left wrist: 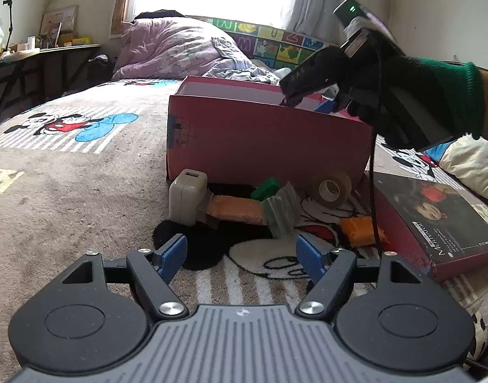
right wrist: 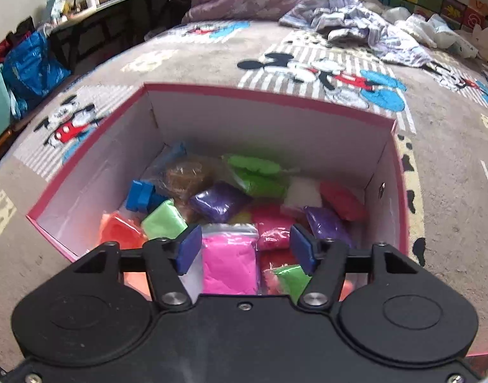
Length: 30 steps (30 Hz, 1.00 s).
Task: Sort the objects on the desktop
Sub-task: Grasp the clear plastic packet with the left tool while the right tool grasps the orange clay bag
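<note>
An open pink cardboard box [left wrist: 263, 140] stands on the bed. In front of it lie a white charger [left wrist: 186, 196], an orange clay bag [left wrist: 236, 209], a green block [left wrist: 266, 188], a tape roll [left wrist: 331, 188] and a second orange bag [left wrist: 360, 229]. My left gripper [left wrist: 240, 249] is open and empty, just short of these items. My right gripper [right wrist: 245, 245] is open above the box [right wrist: 276, 95], which holds several coloured clay bags. A bright pink bag [right wrist: 228, 261] lies below and between its pads, untouched. A gloved hand [left wrist: 419, 102] holds that gripper at the box's right end.
A red box lid with a dark printed picture [left wrist: 435, 220] lies right of the loose items. The bed has a brown cartoon-mouse blanket [left wrist: 68, 175], with a purple quilt [left wrist: 173, 48] at the far end. A dark desk [left wrist: 46, 54] stands at the left wall.
</note>
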Available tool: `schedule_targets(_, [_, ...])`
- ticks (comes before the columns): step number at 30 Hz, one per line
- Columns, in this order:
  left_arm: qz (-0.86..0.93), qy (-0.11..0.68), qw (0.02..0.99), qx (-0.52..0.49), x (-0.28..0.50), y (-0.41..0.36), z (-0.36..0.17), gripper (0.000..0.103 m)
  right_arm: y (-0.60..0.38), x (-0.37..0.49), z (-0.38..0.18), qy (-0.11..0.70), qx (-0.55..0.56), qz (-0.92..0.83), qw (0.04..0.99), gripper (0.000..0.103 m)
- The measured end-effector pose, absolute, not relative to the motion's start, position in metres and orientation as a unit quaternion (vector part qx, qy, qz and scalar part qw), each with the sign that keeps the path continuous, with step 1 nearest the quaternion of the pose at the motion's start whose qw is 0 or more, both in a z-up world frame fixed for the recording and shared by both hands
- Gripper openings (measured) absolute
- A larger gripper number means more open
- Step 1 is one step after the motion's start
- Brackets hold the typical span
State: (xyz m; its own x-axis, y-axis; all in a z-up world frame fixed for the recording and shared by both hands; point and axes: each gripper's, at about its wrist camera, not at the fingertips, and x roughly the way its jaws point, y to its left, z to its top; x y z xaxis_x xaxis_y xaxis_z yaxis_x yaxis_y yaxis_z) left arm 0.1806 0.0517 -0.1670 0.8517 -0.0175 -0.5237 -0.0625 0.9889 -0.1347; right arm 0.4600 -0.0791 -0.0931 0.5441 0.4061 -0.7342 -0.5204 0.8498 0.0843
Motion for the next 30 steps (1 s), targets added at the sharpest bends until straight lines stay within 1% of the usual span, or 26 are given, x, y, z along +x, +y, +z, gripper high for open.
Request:
schedule_targets(8, [0.017, 0.273, 0.959, -0.069, 0.183, 0.052, -0.169, 0.075, -0.096, 0.412, -0.064, 0.333, -0.053, 0.29, 0.896, 0.062])
schedule_targets(14, [0.007, 0.261, 0.963, -0.07, 0.184, 0.055, -0.165, 0.075, -0.117, 0.362, -0.05, 0.29, -0.042, 0.303, 0.907, 0.065])
schedule_targets(17, [-0.013, 0.243, 0.967, -0.072, 0.187, 0.058, -0.16, 0.075, -0.131, 0.341, -0.056, 0.288, -0.028, 0.303, 0.908, 0.065])
schedule_targets(20, [-0.034, 0.234, 0.969, -0.069, 0.197, 0.062, -0.158, 0.075, -0.142, 0.326, -0.07, 0.3, -0.013, 0.303, 0.904, 0.065])
schedule_targets(22, [-0.049, 0.229, 0.97, -0.066, 0.206, 0.063, -0.158, 0.075, -0.144, 0.317, -0.084, 0.311, -0.022, 0.303, 0.9, 0.065])
schedule_targets(24, [-0.067, 0.223, 0.971, -0.06, 0.217, 0.062, -0.157, 0.068, -0.143, 0.309, -0.098, 0.32, -0.044, 0.302, 0.897, 0.065])
schedule_targets(25, [-0.076, 0.223, 0.97, -0.06, 0.222, 0.061, -0.157, 0.067, -0.142, 0.306, -0.105, 0.324, -0.055, 0.302, 0.895, 0.065])
schedule_targets(27, [-0.094, 0.227, 0.967, -0.064, 0.232, 0.06, -0.16, 0.058, -0.141, 0.3, -0.116, 0.326, -0.082, 0.302, 0.892, 0.065])
schedule_targets(28, [-0.099, 0.233, 0.965, -0.063, 0.238, 0.059, -0.162, 0.056, -0.141, 0.297, -0.119, 0.322, -0.098, 0.302, 0.892, 0.065])
schedule_targets(30, [-0.107, 0.245, 0.961, -0.068, 0.246, 0.059, -0.167, 0.046, -0.14, 0.292, -0.123, 0.315, -0.13, 0.303, 0.89, 0.064])
